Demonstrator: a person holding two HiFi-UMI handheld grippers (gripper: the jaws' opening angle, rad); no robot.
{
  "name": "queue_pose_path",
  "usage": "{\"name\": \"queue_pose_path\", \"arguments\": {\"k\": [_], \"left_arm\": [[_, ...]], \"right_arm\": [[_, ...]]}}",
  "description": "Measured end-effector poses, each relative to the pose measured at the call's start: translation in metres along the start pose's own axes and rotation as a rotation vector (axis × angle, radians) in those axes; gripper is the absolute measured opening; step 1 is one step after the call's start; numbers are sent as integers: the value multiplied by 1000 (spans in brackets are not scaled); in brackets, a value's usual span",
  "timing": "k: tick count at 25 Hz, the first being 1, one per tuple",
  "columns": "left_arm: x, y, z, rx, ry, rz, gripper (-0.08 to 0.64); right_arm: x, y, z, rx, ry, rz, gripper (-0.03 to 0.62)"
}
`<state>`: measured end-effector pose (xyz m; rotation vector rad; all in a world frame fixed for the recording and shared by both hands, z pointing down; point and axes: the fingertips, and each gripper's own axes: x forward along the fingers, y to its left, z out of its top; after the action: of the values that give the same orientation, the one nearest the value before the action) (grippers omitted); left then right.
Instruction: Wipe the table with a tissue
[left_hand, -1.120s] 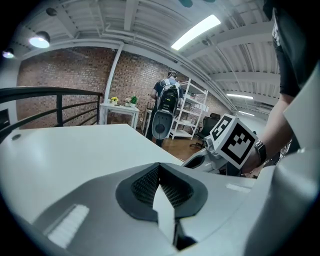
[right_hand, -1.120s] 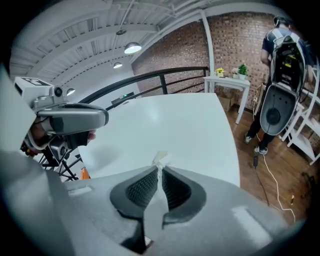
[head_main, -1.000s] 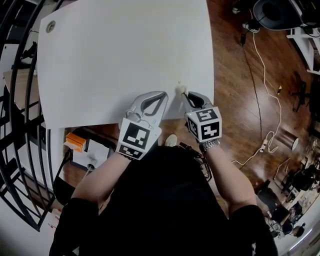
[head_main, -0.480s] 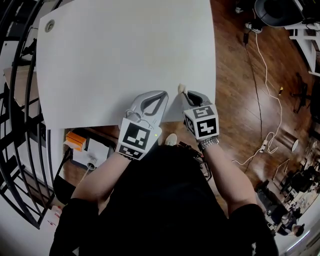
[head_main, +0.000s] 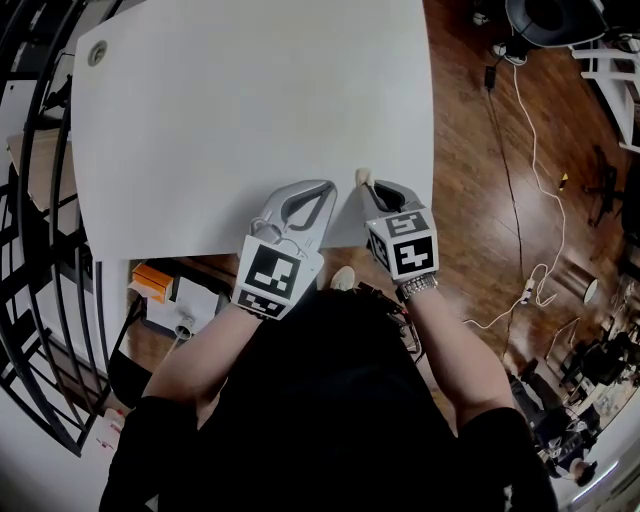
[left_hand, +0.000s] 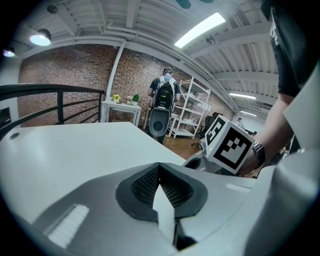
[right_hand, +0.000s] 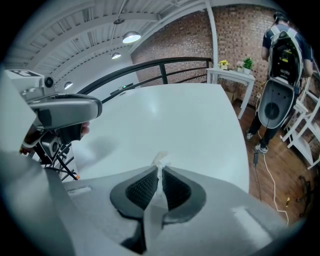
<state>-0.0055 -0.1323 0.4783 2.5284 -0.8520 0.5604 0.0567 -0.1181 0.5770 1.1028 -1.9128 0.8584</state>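
A small twisted white tissue (head_main: 362, 178) sticks out of my right gripper (head_main: 372, 190), which is shut on it just above the near edge of the white table (head_main: 250, 100). In the right gripper view the tissue (right_hand: 160, 161) shows as a thin strip pinched between the dark pads, its tip pointing out over the tabletop (right_hand: 185, 120). My left gripper (head_main: 324, 190) is close beside it on the left, jaws shut with nothing between them. The left gripper view shows its pads (left_hand: 150, 182) meeting and the right gripper's marker cube (left_hand: 227, 145) alongside.
A black railing (head_main: 30, 220) curves along the left. An orange box (head_main: 152, 283) sits below the table's near edge. A white cable (head_main: 530, 150) runs over the wooden floor on the right. A person with a backpack (left_hand: 162, 102) stands beyond the table by white shelves (left_hand: 192, 110).
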Motion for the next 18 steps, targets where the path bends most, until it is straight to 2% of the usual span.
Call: {"name": "queue_pose_path", "arguments": {"k": [18], "left_arm": [[-3,12,1,-7,-5,23,11]], "right_arm": [[11,2,13,-18,-6,15,14]]}}
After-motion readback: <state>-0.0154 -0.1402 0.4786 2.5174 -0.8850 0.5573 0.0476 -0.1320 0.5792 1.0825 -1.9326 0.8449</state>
